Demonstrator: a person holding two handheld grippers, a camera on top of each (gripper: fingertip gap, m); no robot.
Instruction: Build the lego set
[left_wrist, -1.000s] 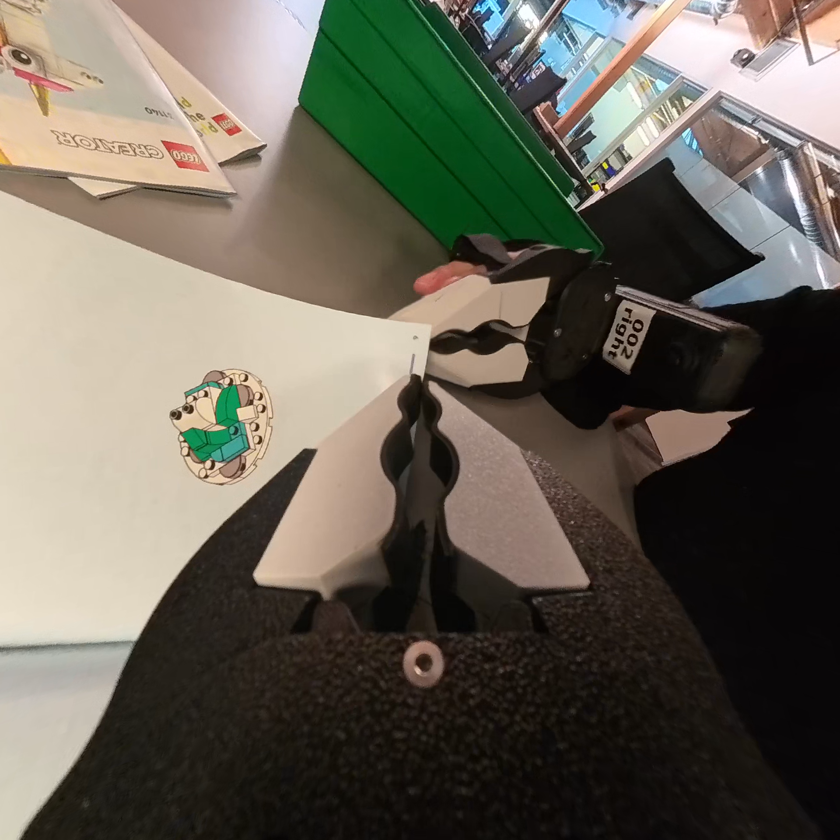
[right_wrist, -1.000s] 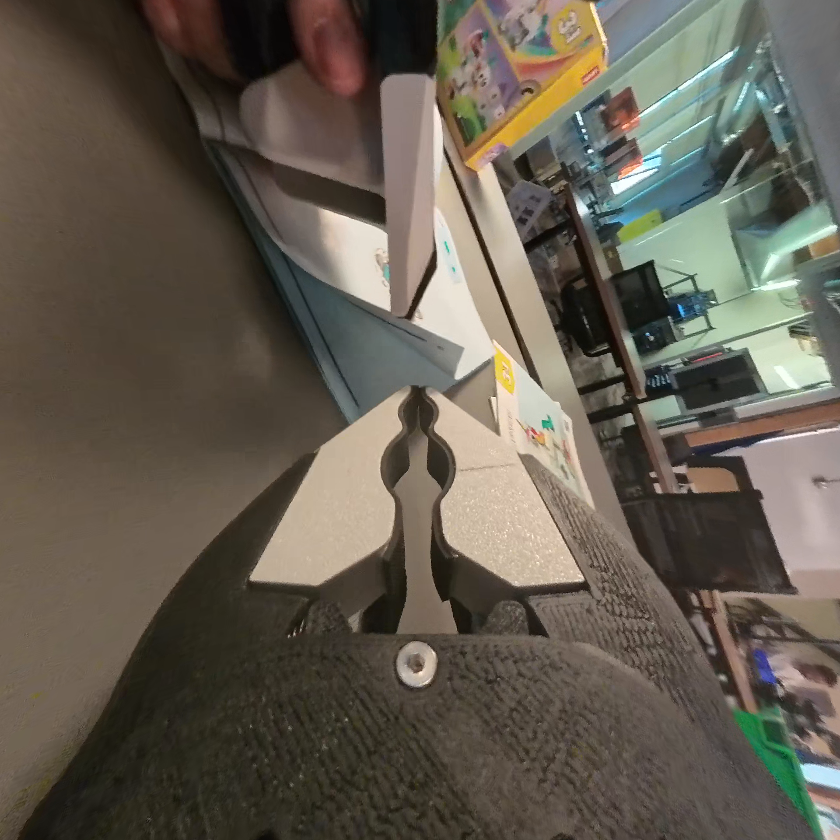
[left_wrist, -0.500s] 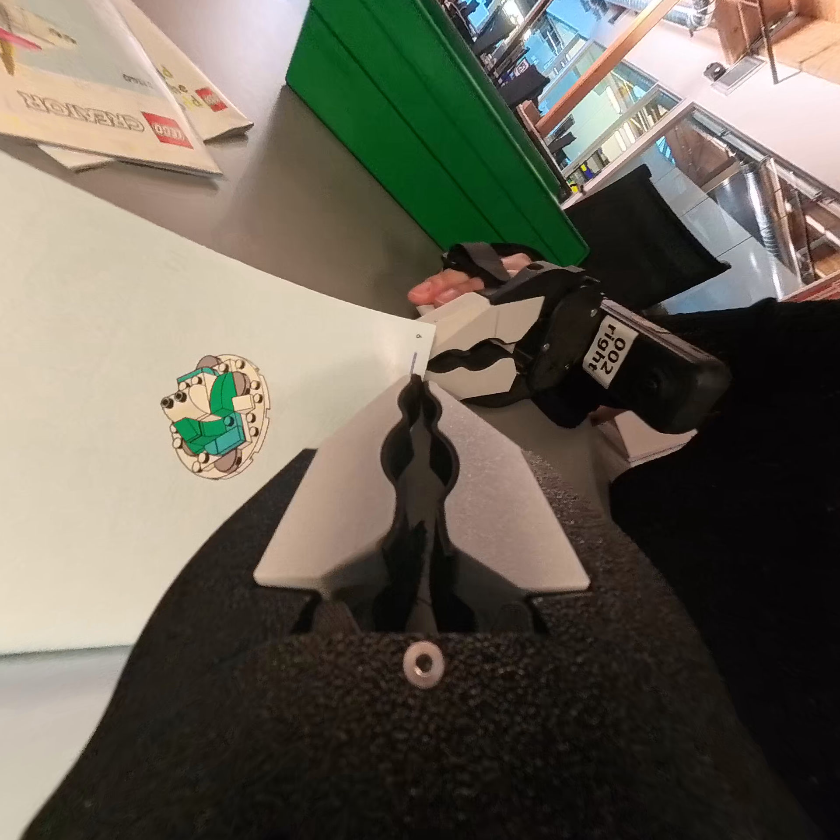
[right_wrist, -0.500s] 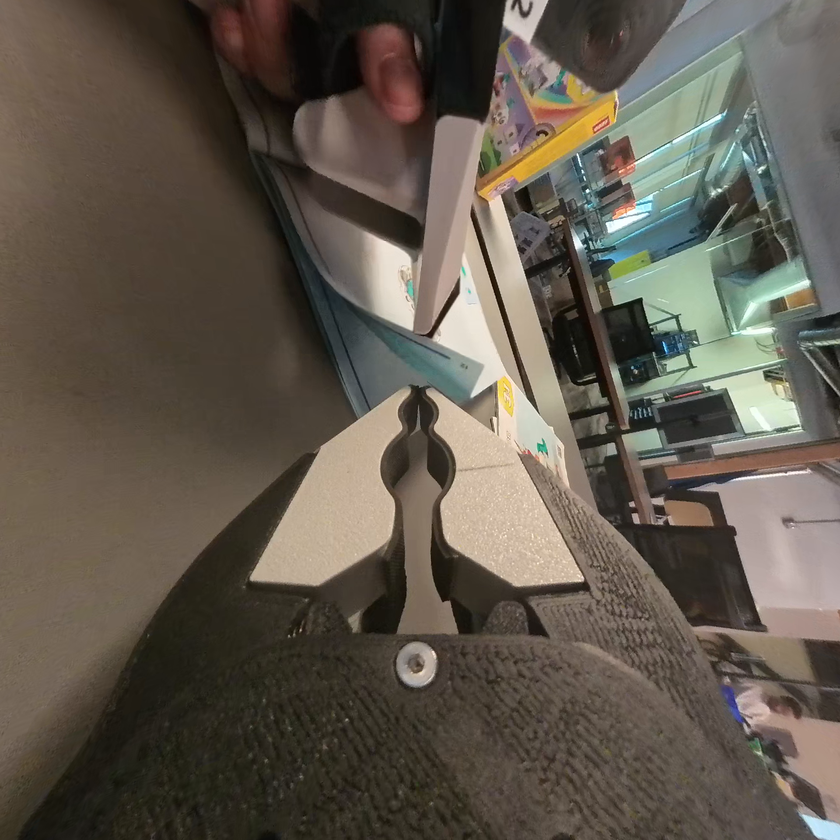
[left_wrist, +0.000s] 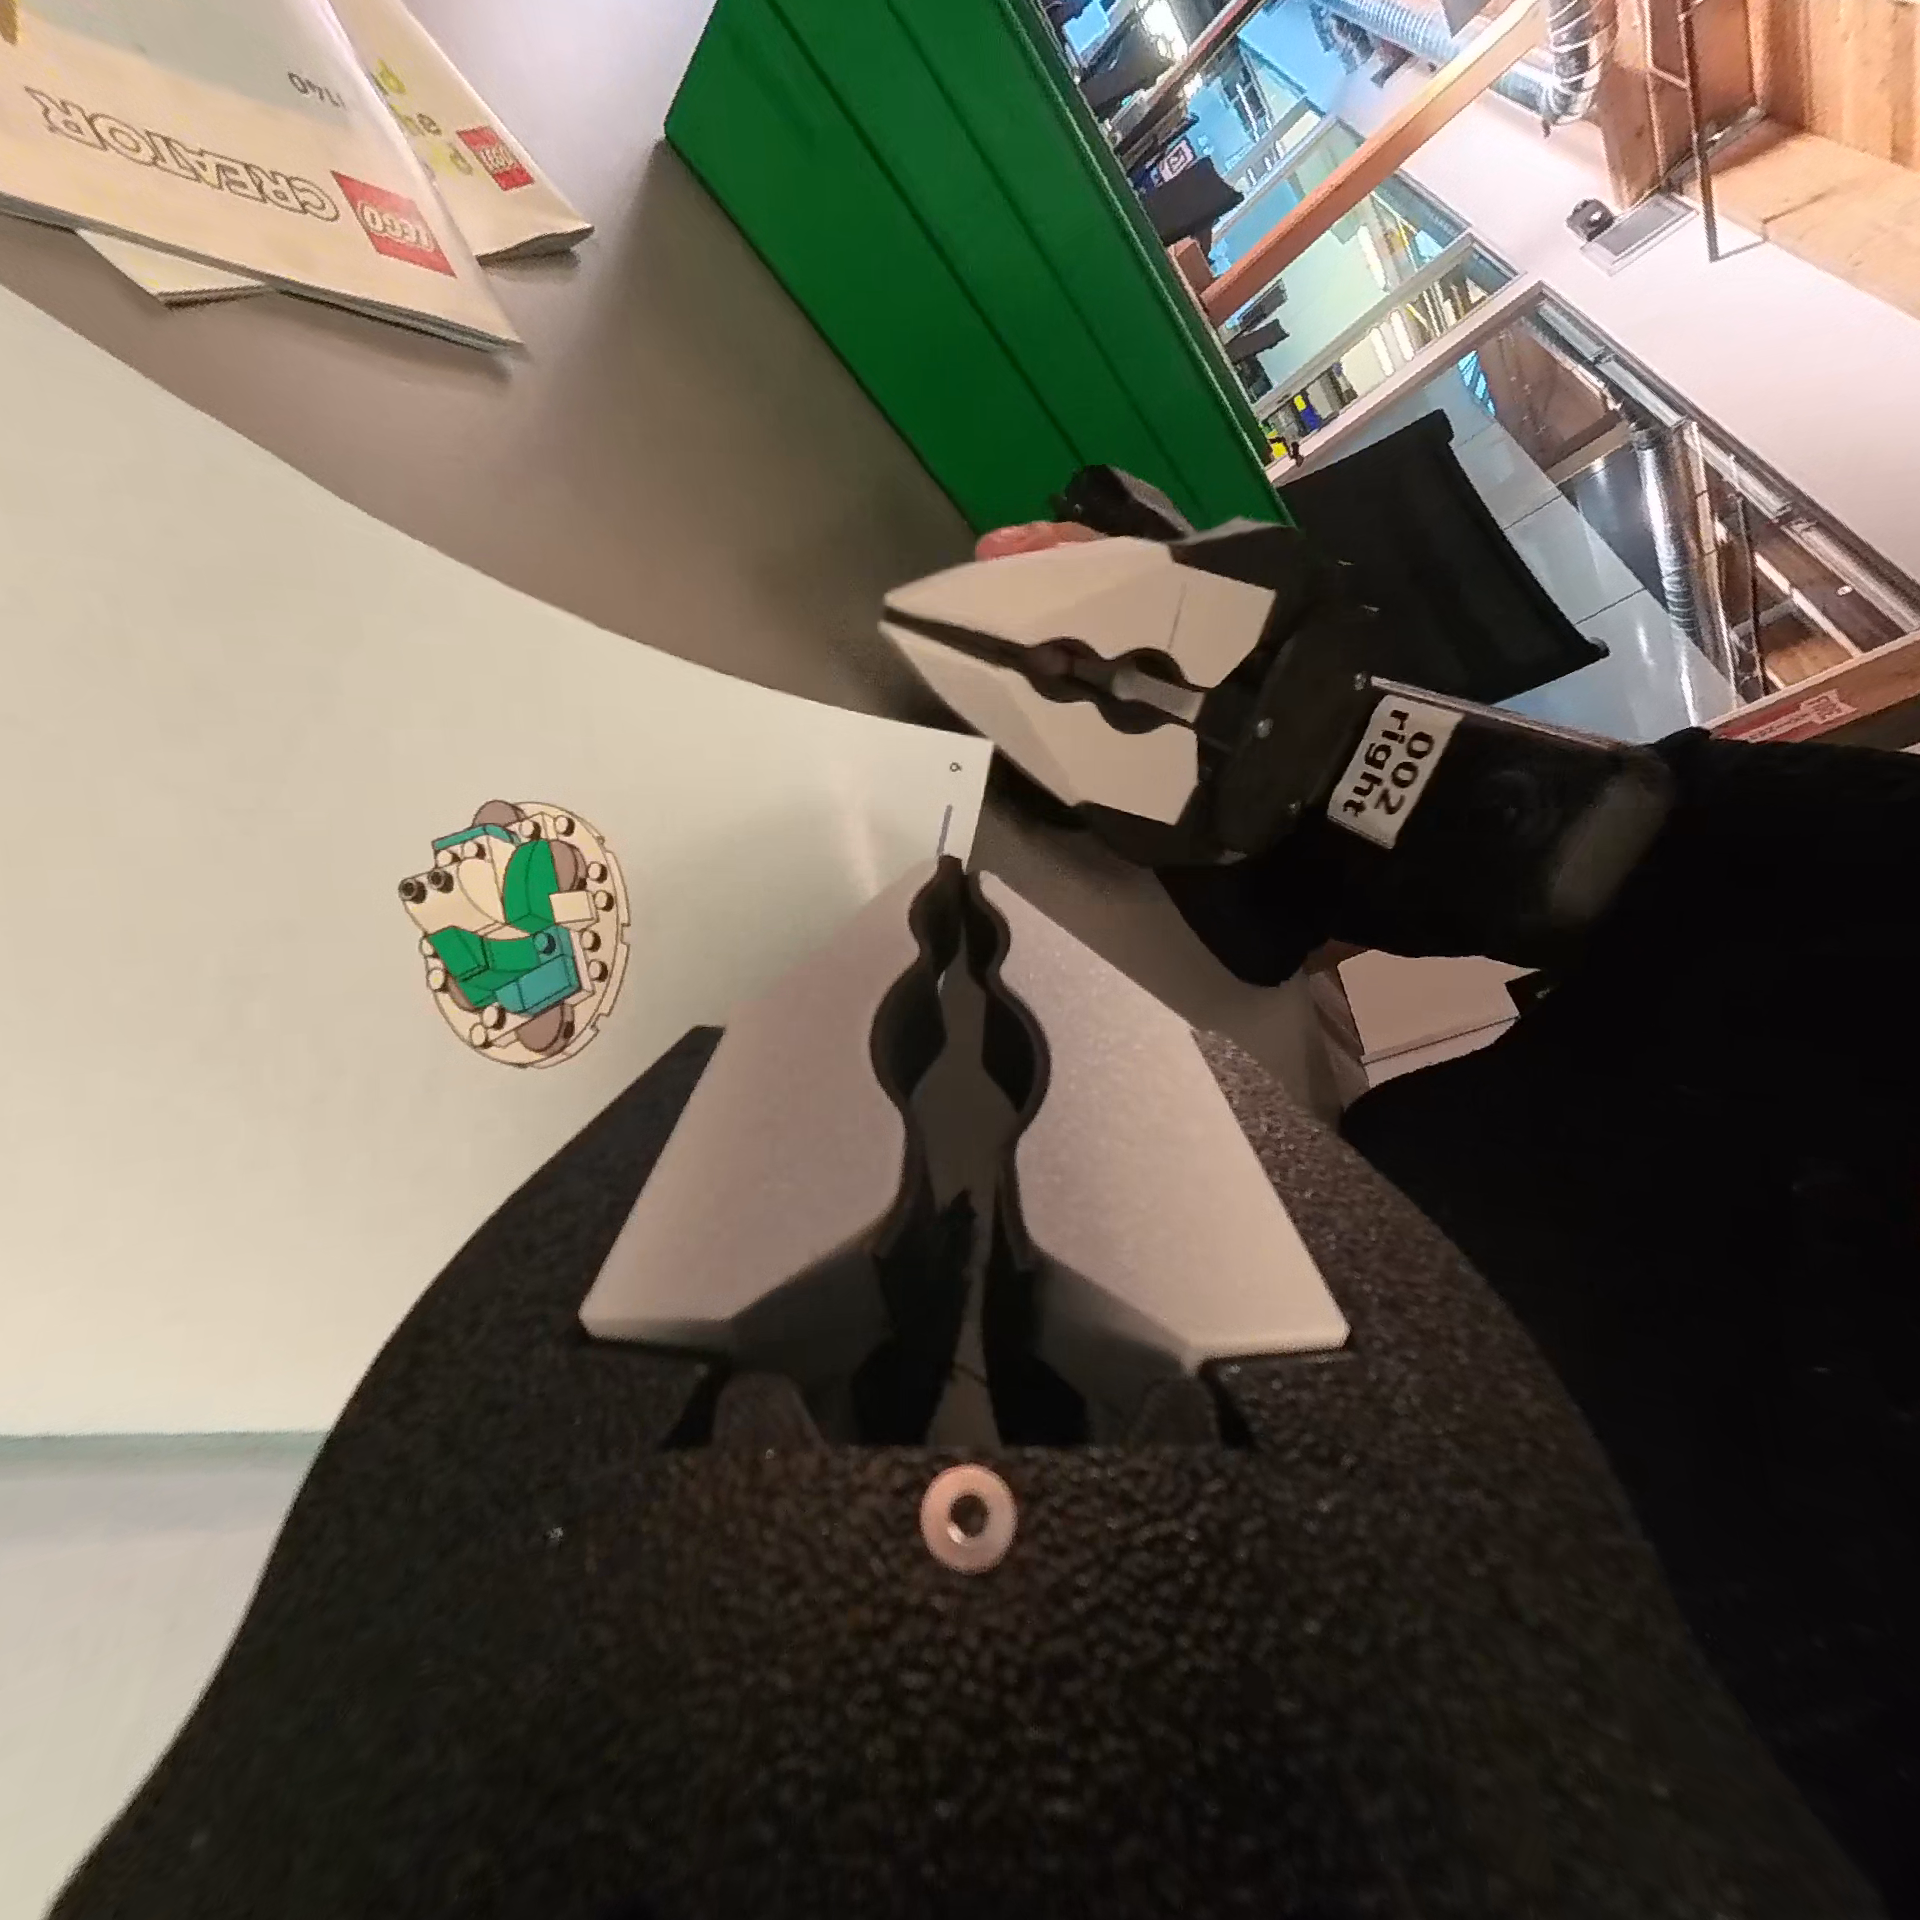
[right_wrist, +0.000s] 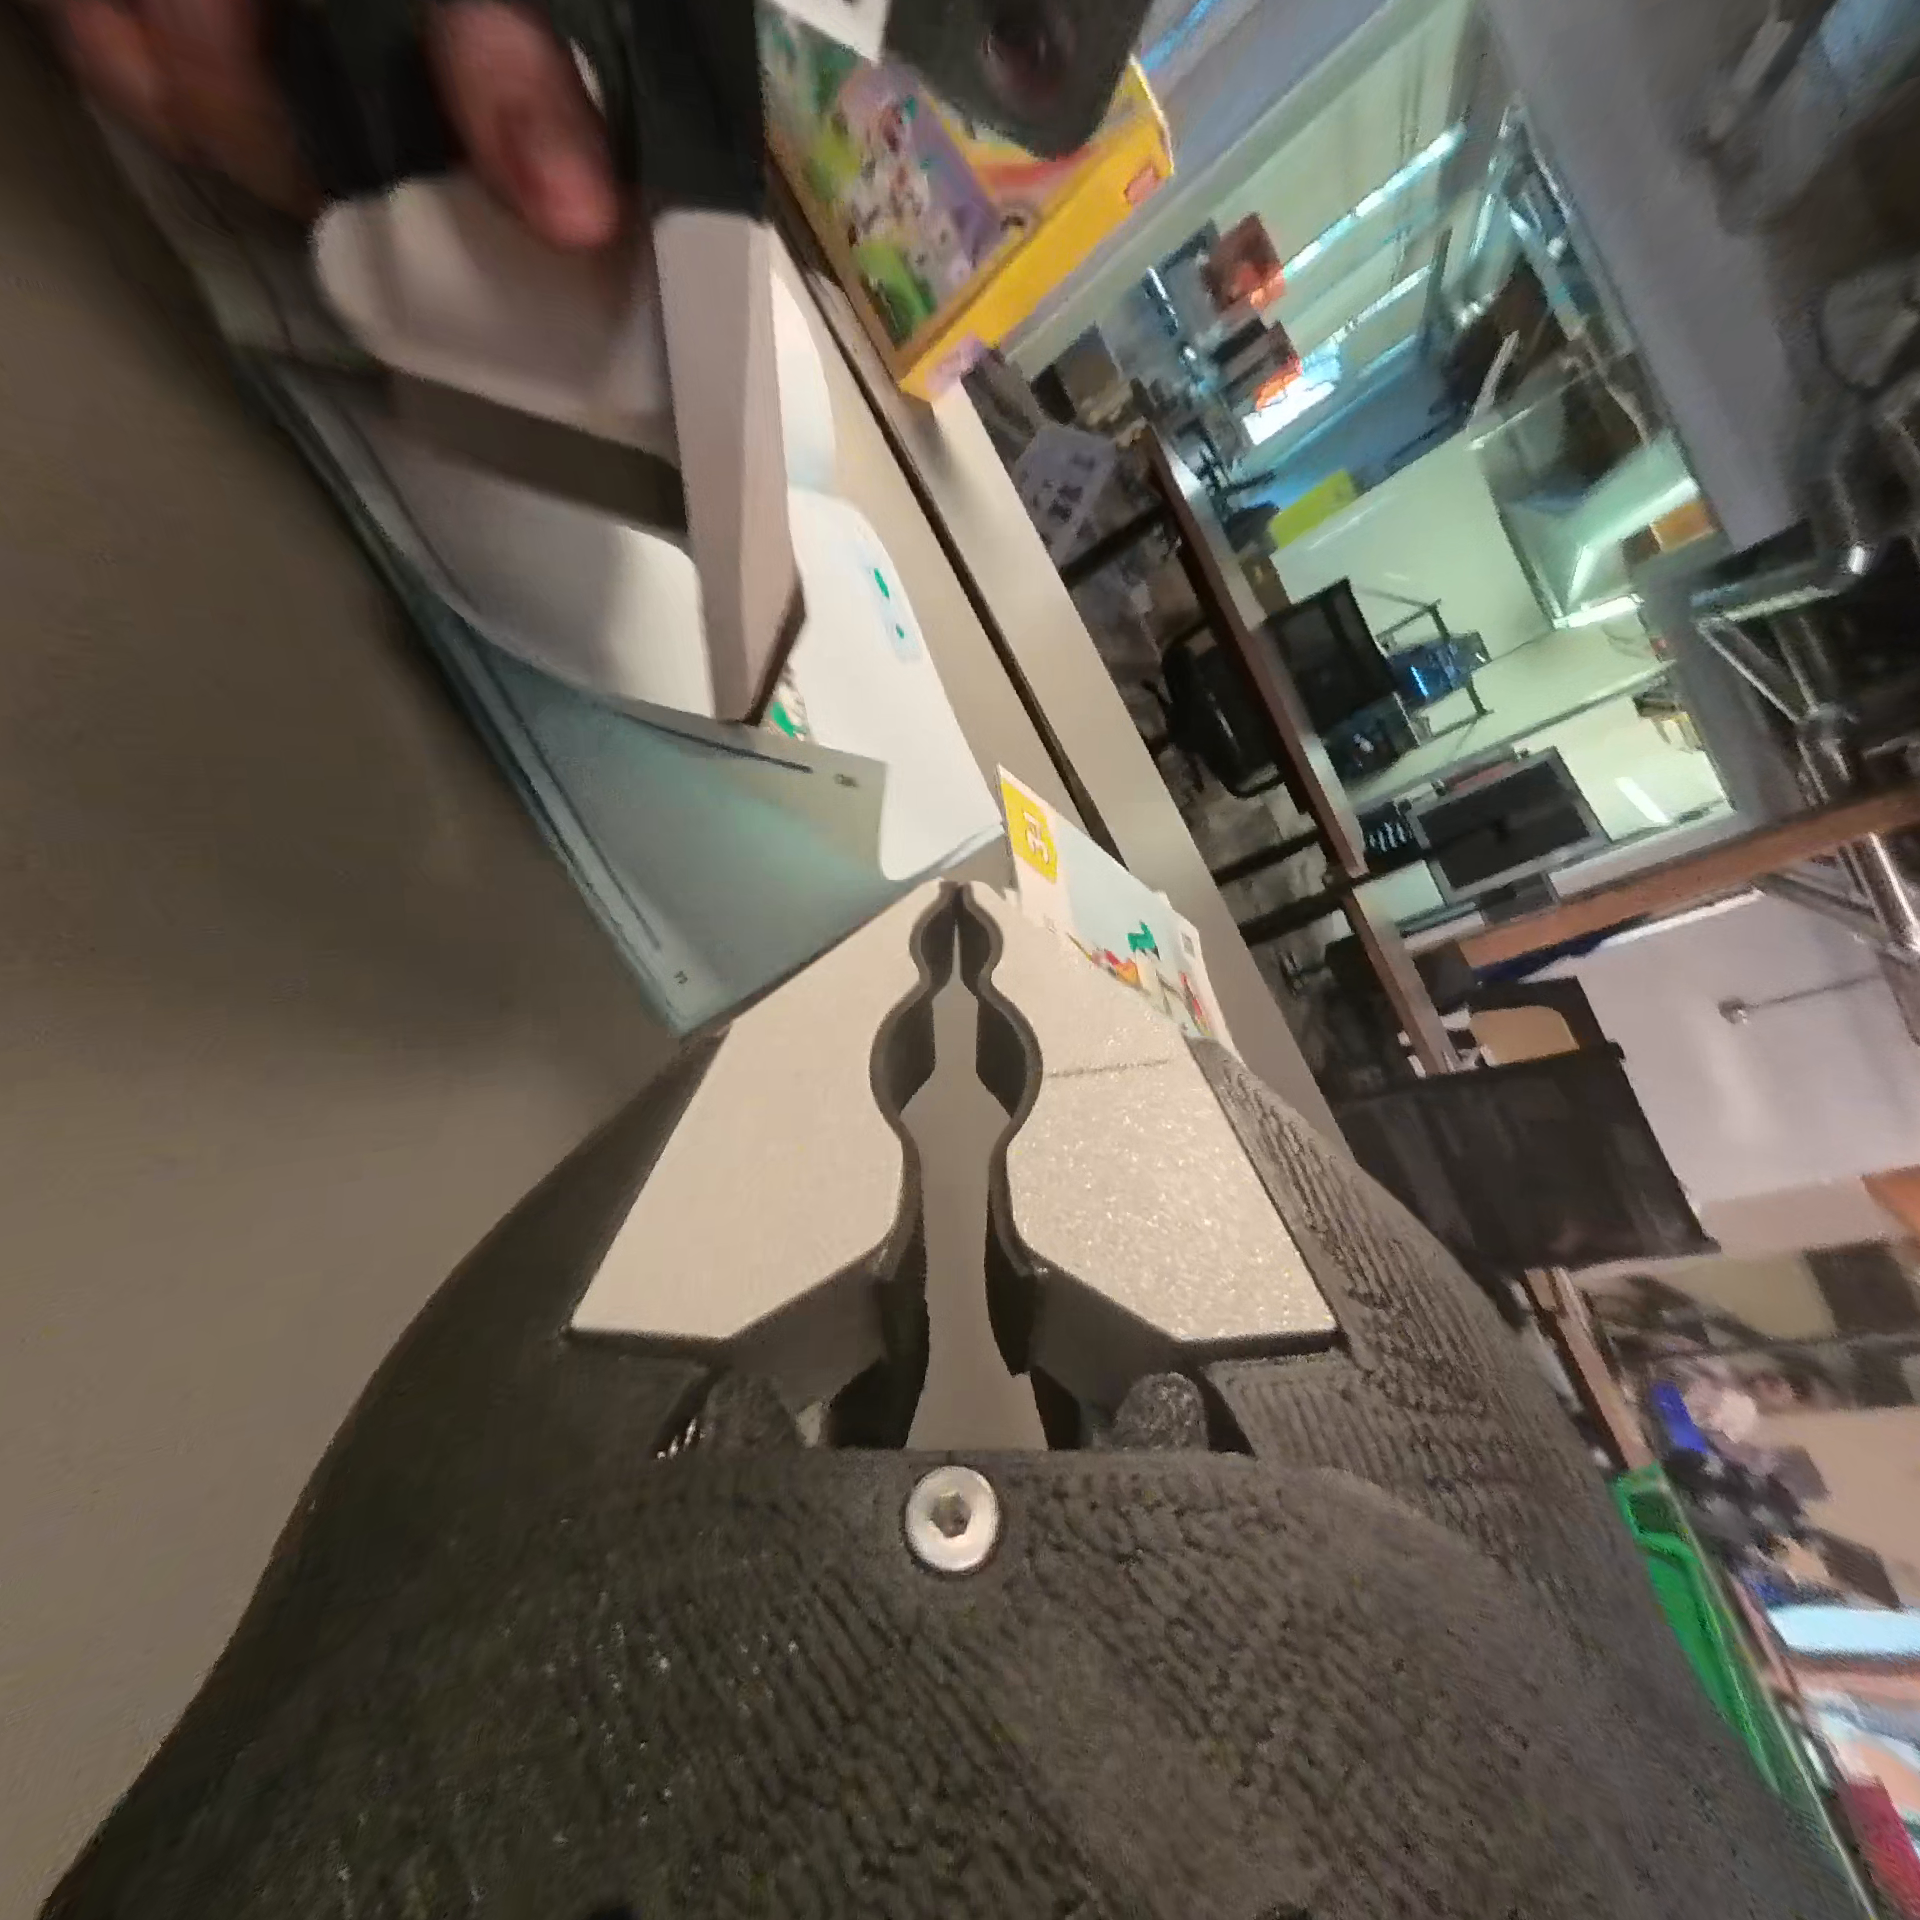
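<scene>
My left gripper (left_wrist: 951, 883) is shut on the corner of a pale page of the open instruction booklet (left_wrist: 312, 727) and holds it lifted and curled. The page carries a drawing of a green and teal build (left_wrist: 514, 930). My right gripper (left_wrist: 894, 623) is shut and empty, and hovers just beyond that corner above the grey table (left_wrist: 675, 468). In the right wrist view my right gripper (right_wrist: 958, 902) points at the booklet's lower pages (right_wrist: 727, 862). The left gripper's grey finger (right_wrist: 738, 520) pinches the raised page above them. No loose bricks are in view.
Two more instruction booklets (left_wrist: 260, 187) lie at the far left. A green box (left_wrist: 987, 260) stands on the table behind the right gripper. A yellow set box (right_wrist: 966, 208) sits at the table's far end. A hand (right_wrist: 520, 135) holds the left gripper. Tip to tip, the grippers are about 5 cm apart.
My right gripper has risen off the table and moved over toward the page corner. My left gripper keeps its hold on the page.
</scene>
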